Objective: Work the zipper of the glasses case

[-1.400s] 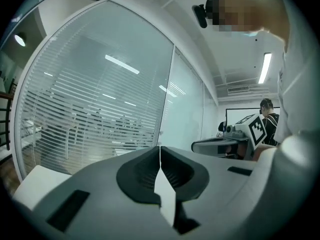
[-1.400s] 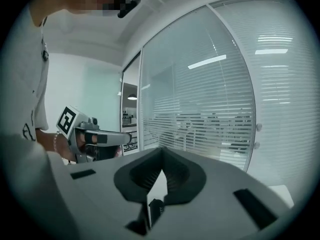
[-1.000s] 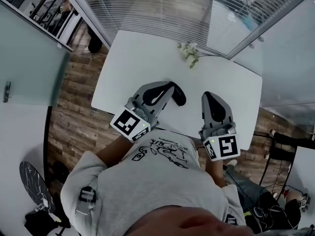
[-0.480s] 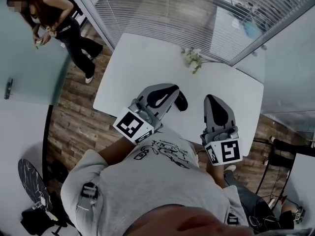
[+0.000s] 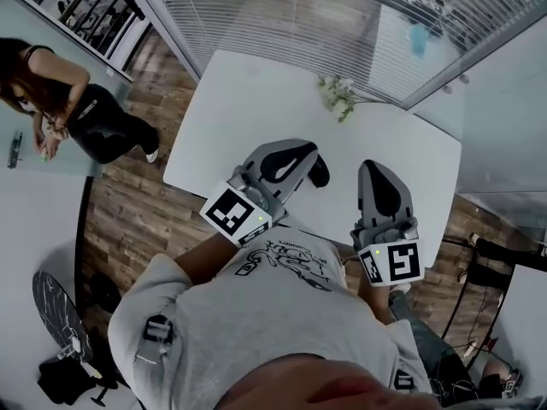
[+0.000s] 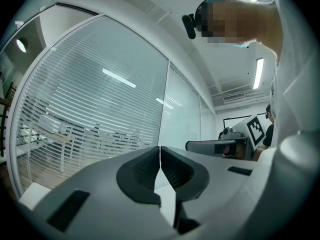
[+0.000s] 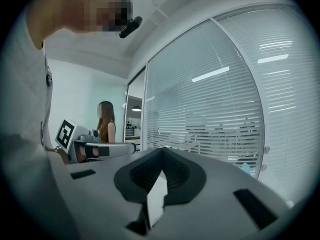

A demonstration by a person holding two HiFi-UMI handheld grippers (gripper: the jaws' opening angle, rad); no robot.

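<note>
Glasses case (head view only) beside left gripper; it and right gripper both closed, empty.

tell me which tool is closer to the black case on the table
Left. The left tool is right beside the black case; the right tool sits apart to its right.

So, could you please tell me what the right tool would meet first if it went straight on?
Probably nothing nearby: the right tool points level over the white table, so the blind-covered glass wall comes first.
</note>
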